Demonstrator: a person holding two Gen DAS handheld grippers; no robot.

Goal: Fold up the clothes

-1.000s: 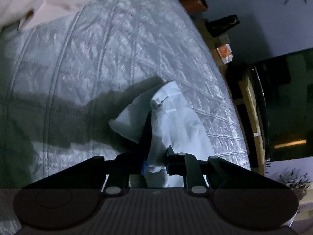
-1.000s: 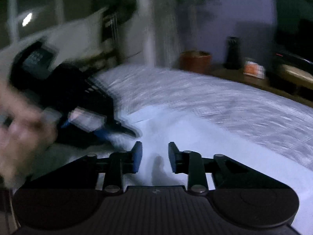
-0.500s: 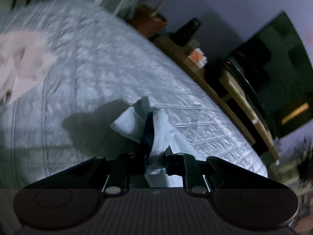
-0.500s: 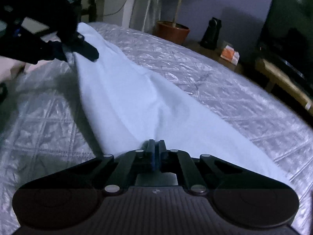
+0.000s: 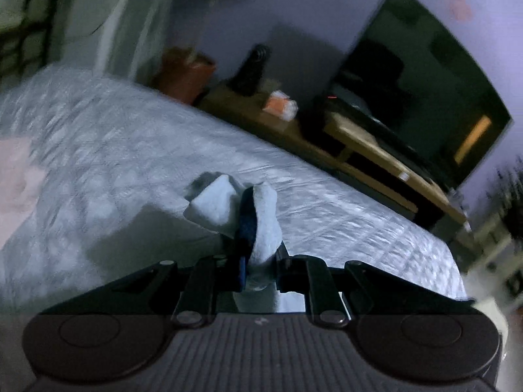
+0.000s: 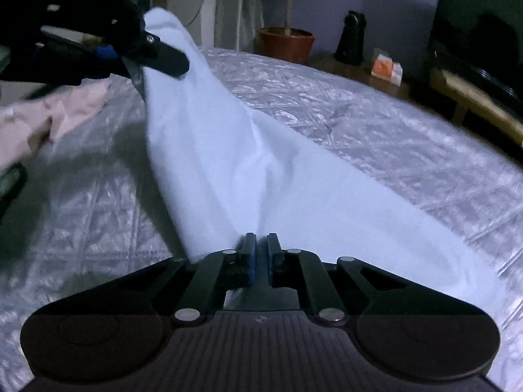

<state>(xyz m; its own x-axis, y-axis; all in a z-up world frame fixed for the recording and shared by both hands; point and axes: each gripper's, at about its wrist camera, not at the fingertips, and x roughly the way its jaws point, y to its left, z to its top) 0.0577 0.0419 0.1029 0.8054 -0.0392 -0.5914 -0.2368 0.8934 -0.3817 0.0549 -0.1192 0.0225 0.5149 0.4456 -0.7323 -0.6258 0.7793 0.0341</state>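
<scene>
Left gripper (image 5: 258,228) clamped on bunched light-blue garment (image 6: 228,163) corner, lifted above quilted bed (image 6: 359,124). Right gripper (image 6: 260,251) pinching near edge, jaws opening slightly.

A dim, motion-blurred view along the left gripper (image 5: 260,254), whose two black fingers pinch a bunched corner of pale blue cloth (image 5: 228,209) at the frame's centre. The cloth stands up above the fingers, folded over a blue pad. Beneath lies a silvery quilted bedspread (image 5: 98,163). At nine o'clock a pink garment (image 5: 14,176) rests on the bed. Toward two o'clock a dark television (image 5: 425,98) stands on a low wooden bench (image 5: 376,160), an orange box (image 5: 279,104) at twelve.
</scene>
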